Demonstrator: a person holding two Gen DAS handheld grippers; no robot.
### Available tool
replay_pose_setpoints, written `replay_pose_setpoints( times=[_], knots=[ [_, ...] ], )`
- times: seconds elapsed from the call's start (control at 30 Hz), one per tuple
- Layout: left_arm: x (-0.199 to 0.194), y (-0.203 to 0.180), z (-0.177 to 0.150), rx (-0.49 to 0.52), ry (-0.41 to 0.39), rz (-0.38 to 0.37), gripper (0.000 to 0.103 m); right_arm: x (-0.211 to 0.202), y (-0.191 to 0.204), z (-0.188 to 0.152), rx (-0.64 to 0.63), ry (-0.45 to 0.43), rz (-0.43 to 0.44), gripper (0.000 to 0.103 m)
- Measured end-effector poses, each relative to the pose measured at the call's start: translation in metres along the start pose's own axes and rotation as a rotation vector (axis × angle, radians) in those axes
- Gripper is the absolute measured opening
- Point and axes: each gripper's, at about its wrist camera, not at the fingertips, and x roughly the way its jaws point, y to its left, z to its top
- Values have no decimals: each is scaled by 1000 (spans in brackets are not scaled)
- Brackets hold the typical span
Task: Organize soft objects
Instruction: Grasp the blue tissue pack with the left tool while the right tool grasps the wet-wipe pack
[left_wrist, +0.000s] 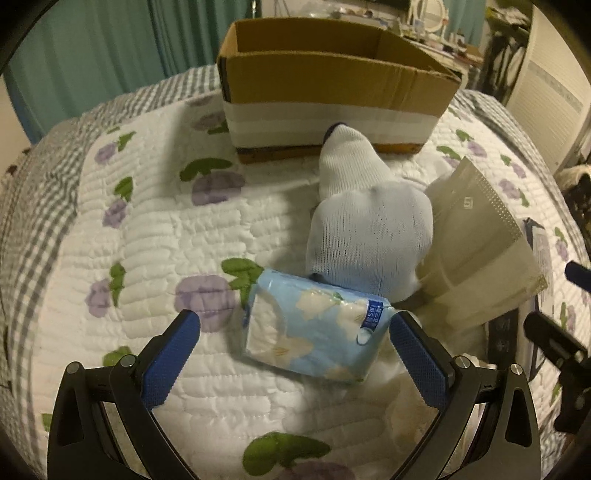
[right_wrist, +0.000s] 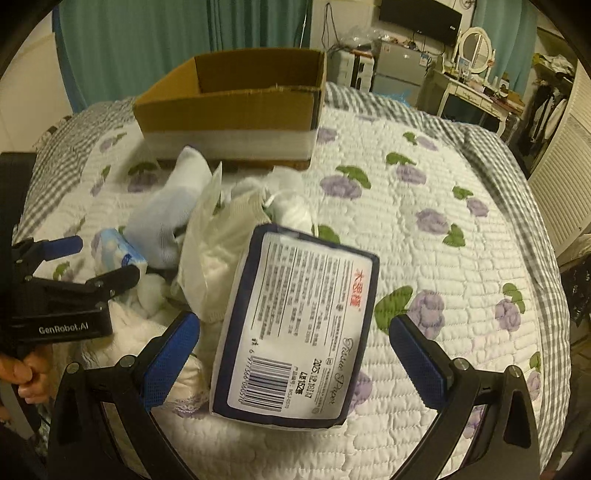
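Note:
A light-blue tissue pack (left_wrist: 314, 328) lies on the quilt between the open fingers of my left gripper (left_wrist: 293, 332); the right finger touches its corner. Behind it lie a white sock (left_wrist: 369, 229) and a clear packet of masks (left_wrist: 476, 243). An open cardboard box (left_wrist: 332, 88) stands farther back. My right gripper (right_wrist: 293, 332) is open around a navy tissue pack (right_wrist: 295, 332) lying label-up. The sock (right_wrist: 166, 221), blue pack (right_wrist: 114, 251), box (right_wrist: 236, 110) and left gripper (right_wrist: 107, 266) show in the right wrist view.
A pile of white soft items (right_wrist: 229, 229) sits left of the navy pack. The floral quilt (right_wrist: 443, 240) stretches to the right. Furniture and a mirror (right_wrist: 476, 48) stand beyond the bed.

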Motion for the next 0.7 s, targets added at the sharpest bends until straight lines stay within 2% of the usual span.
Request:
replay_pose_setpoints(
  times=[0.3,0.4,0.43,0.47,0.57,0.7],
  knots=[
    [11,-2,0,-19,-6,16,102,14,1,-5,-3,52,6,103],
    [7,-7,-2,17,-22,-4,78,13,1,-5,4,51,7,103],
    [6,-9,-2,29,-24,-6,75,14,0,-6,5,54,8,98],
    [5,-11,-3,43,-34,-1,75,15,1,-6,6,59,11,84],
    [1,-9,-5,44,-47,-10,74,20,1,-9,8,87,20,68],
    [-4,-7,-4,40,-52,-4,74,14,10,-12,-47,79,28,63]
  ],
)
